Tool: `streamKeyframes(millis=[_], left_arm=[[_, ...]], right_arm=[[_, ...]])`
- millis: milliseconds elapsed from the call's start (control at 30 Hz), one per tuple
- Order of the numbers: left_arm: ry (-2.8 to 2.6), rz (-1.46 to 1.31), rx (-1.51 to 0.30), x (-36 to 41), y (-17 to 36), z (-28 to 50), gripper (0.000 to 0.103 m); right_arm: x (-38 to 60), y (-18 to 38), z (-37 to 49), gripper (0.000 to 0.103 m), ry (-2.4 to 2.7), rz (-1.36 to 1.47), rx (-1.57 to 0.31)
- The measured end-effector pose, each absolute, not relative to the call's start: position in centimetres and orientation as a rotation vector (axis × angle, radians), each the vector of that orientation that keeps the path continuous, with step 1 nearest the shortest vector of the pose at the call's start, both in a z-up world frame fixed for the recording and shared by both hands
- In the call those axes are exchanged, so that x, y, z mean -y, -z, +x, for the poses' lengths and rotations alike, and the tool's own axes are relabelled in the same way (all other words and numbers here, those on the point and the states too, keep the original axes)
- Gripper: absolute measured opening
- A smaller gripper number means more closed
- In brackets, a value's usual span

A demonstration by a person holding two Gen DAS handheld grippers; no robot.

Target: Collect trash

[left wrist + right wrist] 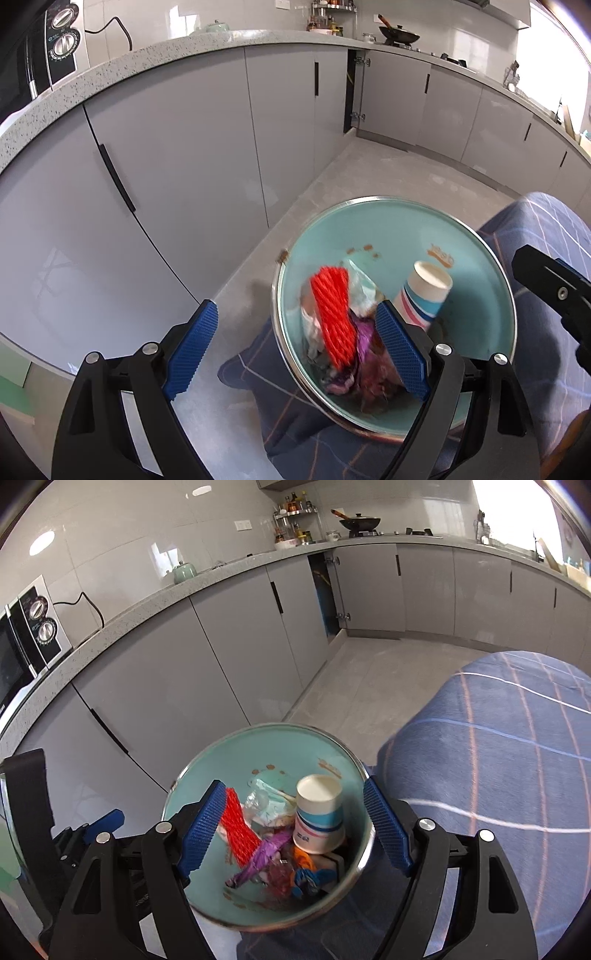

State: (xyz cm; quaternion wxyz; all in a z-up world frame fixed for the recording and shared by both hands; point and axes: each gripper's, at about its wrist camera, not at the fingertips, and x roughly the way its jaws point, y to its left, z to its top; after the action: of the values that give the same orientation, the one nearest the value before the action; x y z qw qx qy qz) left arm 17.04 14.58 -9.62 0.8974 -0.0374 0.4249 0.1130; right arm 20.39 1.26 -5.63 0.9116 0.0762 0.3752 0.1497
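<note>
Both grippers hover wide open above a bowl of trash

Left gripper (295, 350) and right gripper (291, 834) grip nothing — the teal bowl (229, 760) below rests on a blue checked cloth (498, 746), holding a striped paper cup (319, 812), red mesh netting (238, 827) and a purple wrapper (264, 856) — grey kitchen cabinets (221, 635) behind

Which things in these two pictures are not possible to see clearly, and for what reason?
- Bin bottom, both views: covered by trash.
- Items under the paper cup, right wrist view: small, blurred, overlapping.
- Purple wrapper, left wrist view: motion blur and the blue finger pad hide part.
- Right gripper, left wrist view: cut by the edge.
- Open cupboard interior: dark.
</note>
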Motion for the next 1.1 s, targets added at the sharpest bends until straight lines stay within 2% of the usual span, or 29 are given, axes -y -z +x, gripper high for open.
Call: streamKeyframes(millis=[667,1100], left_arm=[[-0.214,-0.094,-0.919,-10.7,8.8,11.5,0.086],[-0.219,-0.041,-0.842,-7.0,6.7,7.9,0.091]], right_arm=[[2.8,5.4,15.4,0.087,-0.291,0.216,-0.831],[5.5,2.8,11.6,0.088,-0.27,0.223,-0.757]])
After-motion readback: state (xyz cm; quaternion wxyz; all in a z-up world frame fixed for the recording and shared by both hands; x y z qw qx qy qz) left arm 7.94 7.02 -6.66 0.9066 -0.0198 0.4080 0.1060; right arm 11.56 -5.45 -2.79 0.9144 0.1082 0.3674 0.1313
